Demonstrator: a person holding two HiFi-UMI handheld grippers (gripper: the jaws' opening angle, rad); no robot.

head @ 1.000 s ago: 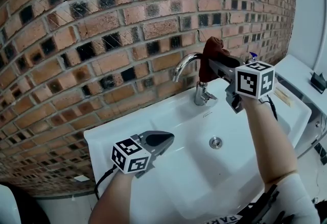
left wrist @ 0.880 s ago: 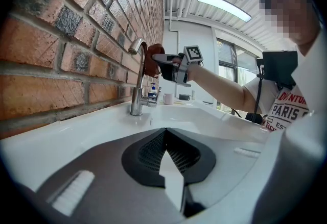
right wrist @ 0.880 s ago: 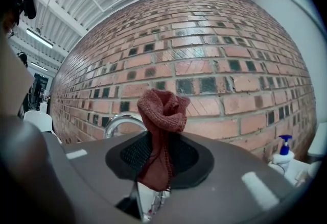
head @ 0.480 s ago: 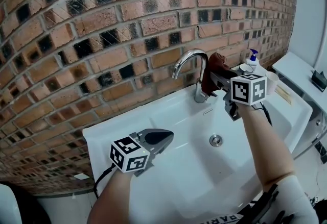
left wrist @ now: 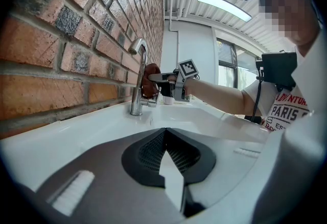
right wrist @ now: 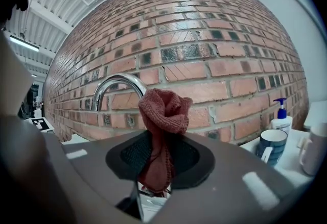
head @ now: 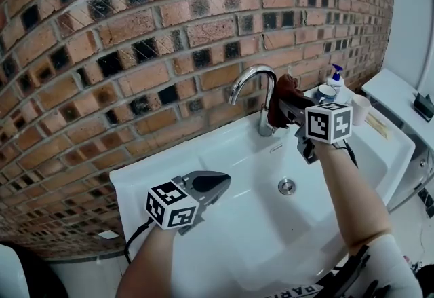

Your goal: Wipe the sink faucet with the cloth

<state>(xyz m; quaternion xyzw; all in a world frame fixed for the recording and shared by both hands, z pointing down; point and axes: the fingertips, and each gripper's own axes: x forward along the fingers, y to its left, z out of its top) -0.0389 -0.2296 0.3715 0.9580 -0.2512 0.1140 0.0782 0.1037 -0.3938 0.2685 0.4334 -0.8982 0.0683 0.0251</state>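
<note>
Right tongs [head: 285, 108] are clamping a reddish-brown knitted cloth [head: 280, 94], pinching it mid-bundle. A bunched head is sticking up past the jaws and a short tail is hanging below them. Cloth is sitting just right of the faucet [head: 252, 81], level with the lower neck and under the curve of the spout. I cannot tell whether it is touching the chrome.

Left tongs [head: 207, 185] are hovering well left of the faucet, out over the near side of the sink [head: 224, 147], jaws together with nothing between them.

Handling, as I am judging it: the cloth is looking light, soft and floppy. The bunched head should be folding round the neck under a light push rather than scraping. The mid-bundle hold is seeming right, leaving enough wad exposed for wiping. The faucet is looking rigid, smooth and likely slippery. With so little padding, the jaw tips could be knocking metal.

A mug [head: 326, 93] and soap bottle [head: 335, 77] are standing right of the faucet, near the working arm.
</note>
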